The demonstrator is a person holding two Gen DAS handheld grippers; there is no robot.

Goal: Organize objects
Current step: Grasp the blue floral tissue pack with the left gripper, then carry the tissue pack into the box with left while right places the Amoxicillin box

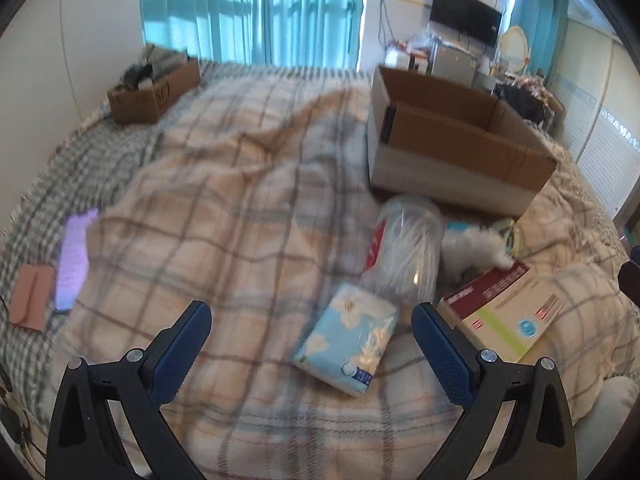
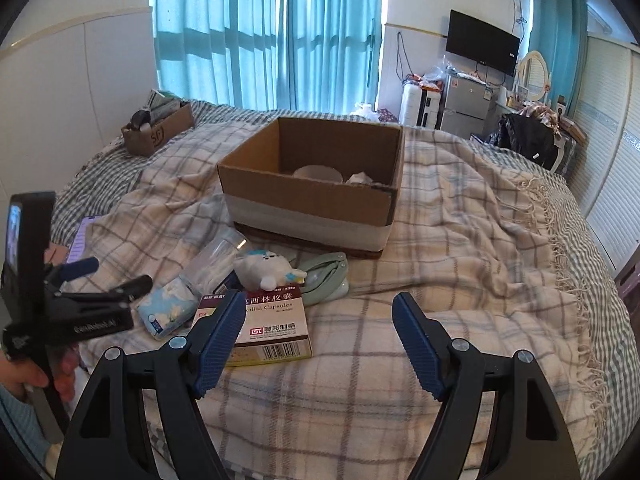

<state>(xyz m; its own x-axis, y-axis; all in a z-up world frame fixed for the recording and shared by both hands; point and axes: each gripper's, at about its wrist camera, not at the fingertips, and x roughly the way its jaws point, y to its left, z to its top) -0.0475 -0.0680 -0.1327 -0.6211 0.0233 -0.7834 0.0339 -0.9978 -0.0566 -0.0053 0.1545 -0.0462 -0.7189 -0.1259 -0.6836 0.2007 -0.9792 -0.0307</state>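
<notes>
Both our left tongs (image 1: 312,340) and right tongs (image 2: 320,332) gape empty; the tissue pack (image 1: 347,346) lies between the left pair, likely our next pick for the box (image 2: 316,188) beyond.

The right gripper's left finger (image 2: 218,338) covered the capsule box's (image 2: 276,326) left lettering. The white bowl (image 2: 318,172) (inside the cardboard box (image 2: 308,204)) showed only its rim.
</notes>
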